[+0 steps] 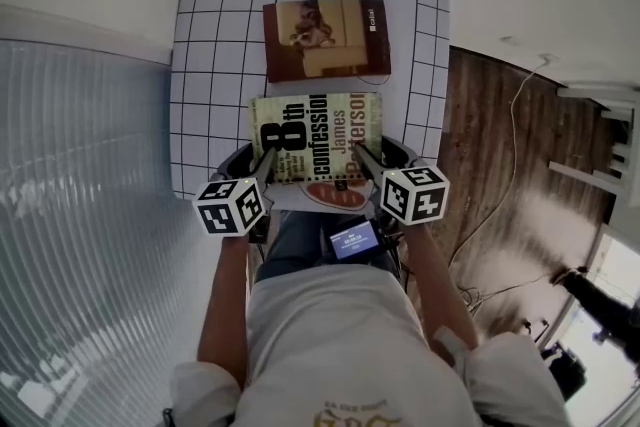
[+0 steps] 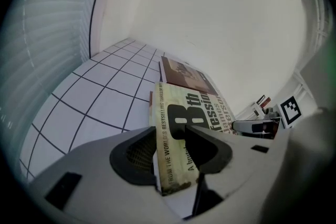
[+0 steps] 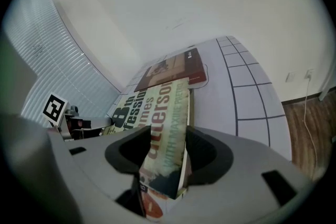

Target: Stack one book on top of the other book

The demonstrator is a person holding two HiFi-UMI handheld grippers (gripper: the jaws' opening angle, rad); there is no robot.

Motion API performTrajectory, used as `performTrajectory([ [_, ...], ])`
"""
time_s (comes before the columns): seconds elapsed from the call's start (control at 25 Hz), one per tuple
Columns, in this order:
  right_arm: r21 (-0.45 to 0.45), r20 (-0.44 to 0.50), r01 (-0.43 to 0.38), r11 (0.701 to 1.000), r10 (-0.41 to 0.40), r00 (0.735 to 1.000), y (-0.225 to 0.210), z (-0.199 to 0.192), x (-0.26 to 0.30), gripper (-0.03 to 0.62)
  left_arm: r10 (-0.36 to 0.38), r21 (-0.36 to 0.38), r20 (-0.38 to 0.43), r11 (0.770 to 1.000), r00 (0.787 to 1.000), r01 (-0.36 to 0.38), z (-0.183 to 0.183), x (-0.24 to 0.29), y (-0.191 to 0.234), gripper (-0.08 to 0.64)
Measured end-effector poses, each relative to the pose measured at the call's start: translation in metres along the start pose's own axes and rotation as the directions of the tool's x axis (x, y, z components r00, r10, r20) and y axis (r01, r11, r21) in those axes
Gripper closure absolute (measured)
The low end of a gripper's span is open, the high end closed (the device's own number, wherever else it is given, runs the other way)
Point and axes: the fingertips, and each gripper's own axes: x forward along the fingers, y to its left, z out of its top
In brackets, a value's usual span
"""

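A yellow-green paperback [image 1: 315,130] titled "8th confession" lies across the near end of the white gridded table [image 1: 215,65], its near edge reaching the table's front rim. My left gripper [image 1: 266,159] is shut on the paperback's near-left corner [image 2: 173,165], one jaw above the cover and one below. My right gripper [image 1: 366,158] is shut on the near-right corner [image 3: 160,165] in the same way. A brown book [image 1: 327,39] with a picture on its cover lies flat just beyond the paperback, the two nearly touching. The brown book [image 2: 184,73] [image 3: 170,68] shows in both gripper views.
A red oval mark [image 1: 335,197] shows under the paperback's near edge. Ribbed blinds [image 1: 80,165] run along the left of the table. Wooden floor [image 1: 490,145] with a thin cable [image 1: 512,115] lies to the right. A small lit screen [image 1: 354,239] sits at the person's lap.
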Motion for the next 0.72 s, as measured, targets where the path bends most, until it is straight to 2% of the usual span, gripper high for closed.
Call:
performTrajectory([
  [0.72, -0.036, 0.084, -0.013, 0.999, 0.016, 0.996, 0.009, 0.022, -0.048, 0.38, -0.004, 0.06, 0.073, 0.998, 0.997, 0.0, 0.021, -0.035, -0.039, 0.382],
])
